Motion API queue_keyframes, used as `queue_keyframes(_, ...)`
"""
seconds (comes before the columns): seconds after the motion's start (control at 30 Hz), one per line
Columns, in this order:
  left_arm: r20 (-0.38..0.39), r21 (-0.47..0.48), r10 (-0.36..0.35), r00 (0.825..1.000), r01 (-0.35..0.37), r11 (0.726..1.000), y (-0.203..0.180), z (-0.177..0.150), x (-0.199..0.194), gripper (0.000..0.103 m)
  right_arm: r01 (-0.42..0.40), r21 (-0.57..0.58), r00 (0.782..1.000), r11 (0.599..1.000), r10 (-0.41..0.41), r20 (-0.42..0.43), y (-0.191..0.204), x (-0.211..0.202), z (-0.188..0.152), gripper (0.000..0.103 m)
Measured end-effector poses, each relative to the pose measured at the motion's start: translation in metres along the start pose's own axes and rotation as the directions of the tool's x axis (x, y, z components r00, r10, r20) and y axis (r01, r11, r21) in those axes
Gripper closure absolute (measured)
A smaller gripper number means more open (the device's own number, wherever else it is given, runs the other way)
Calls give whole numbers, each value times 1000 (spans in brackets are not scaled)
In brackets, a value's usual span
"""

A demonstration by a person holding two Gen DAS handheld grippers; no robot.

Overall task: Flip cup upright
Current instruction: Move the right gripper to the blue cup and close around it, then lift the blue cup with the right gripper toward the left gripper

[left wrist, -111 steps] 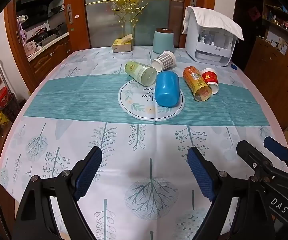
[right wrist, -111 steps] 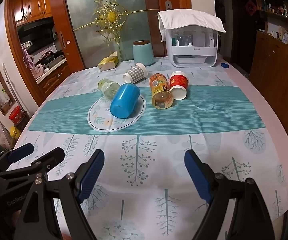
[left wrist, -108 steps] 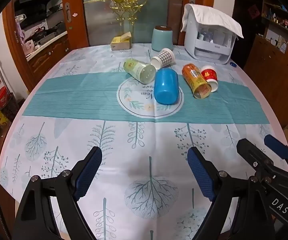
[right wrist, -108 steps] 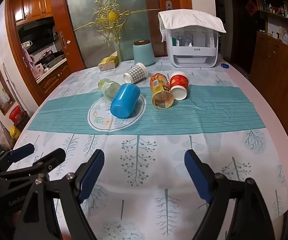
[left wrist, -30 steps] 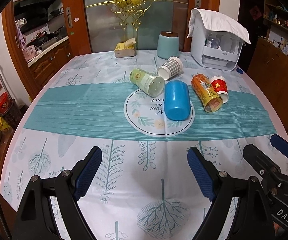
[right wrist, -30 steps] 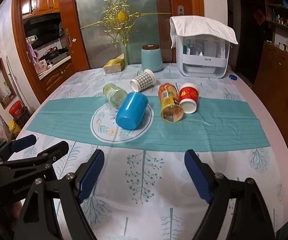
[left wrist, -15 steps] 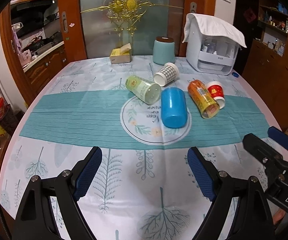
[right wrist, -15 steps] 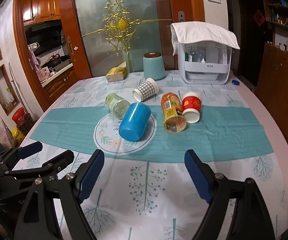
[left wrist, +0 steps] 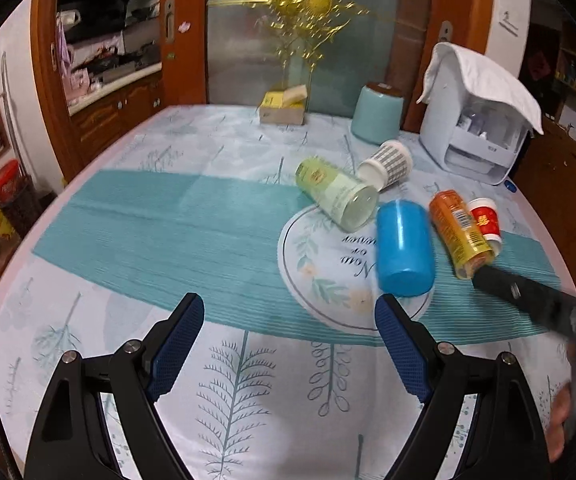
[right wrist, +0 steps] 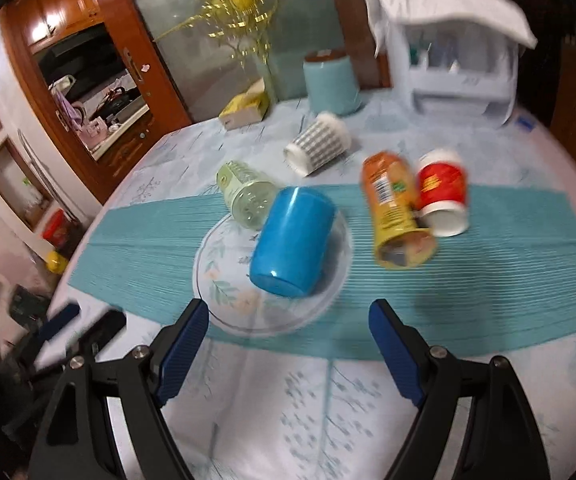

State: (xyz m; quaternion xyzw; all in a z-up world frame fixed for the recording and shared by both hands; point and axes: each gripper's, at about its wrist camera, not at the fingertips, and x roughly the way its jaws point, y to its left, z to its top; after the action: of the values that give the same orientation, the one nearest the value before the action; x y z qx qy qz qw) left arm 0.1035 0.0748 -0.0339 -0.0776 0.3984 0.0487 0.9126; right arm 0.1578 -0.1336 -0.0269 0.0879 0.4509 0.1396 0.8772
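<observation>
Several cups lie on their sides on the tablecloth: a blue cup [left wrist: 404, 247] [right wrist: 292, 240], a green clear cup [left wrist: 335, 193] [right wrist: 248, 192], a checked paper cup [left wrist: 387, 163] [right wrist: 319, 143], an orange cup [left wrist: 460, 232] [right wrist: 395, 216] and a red paper cup [left wrist: 485, 219] [right wrist: 442, 192]. My left gripper [left wrist: 289, 344] is open and empty, short of the blue cup. My right gripper [right wrist: 288, 340] is open and empty, just in front of the blue cup's base. Its arm [left wrist: 535, 300] shows in the left wrist view by the orange cup.
A teal canister [left wrist: 376, 113] [right wrist: 331, 84], a yellow tissue box [left wrist: 282, 105] [right wrist: 245, 109] and a white appliance under a cloth [left wrist: 479, 128] [right wrist: 451, 64] stand at the table's far edge. Wooden cabinets and a glass door stand behind.
Both grippers have moved forward toward the cups. The right gripper has advanced most and now stands close to the blue cup; its arm has come into the left wrist view.
</observation>
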Motion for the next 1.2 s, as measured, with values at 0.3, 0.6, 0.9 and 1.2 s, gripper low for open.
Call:
queue_keyframes(0.3, -111, -118, -19, 994, 6, 993, 28, -8, 38, 17, -136, 234, 982, 963, 163, -99, -28, 75, 27, 20)
queue_keyframes(0.6, -126, -74, 36, 991, -46, 996, 24, 13, 63, 17, -143, 344, 969, 928, 202, -143, -44, 113, 37, 25)
queue_keyframes(0.9, -156, -59, 59, 986, -69, 996, 16, 28, 82, 17, -169, 361, 960, 917, 237, -153, -38, 132, 37, 37)
queue_keyframes(1.2, -185, -44, 58, 981, -68, 997, 12, 23, 78, 17, -62, 246, 978, 967, 109, -179, -30, 106, 24, 37)
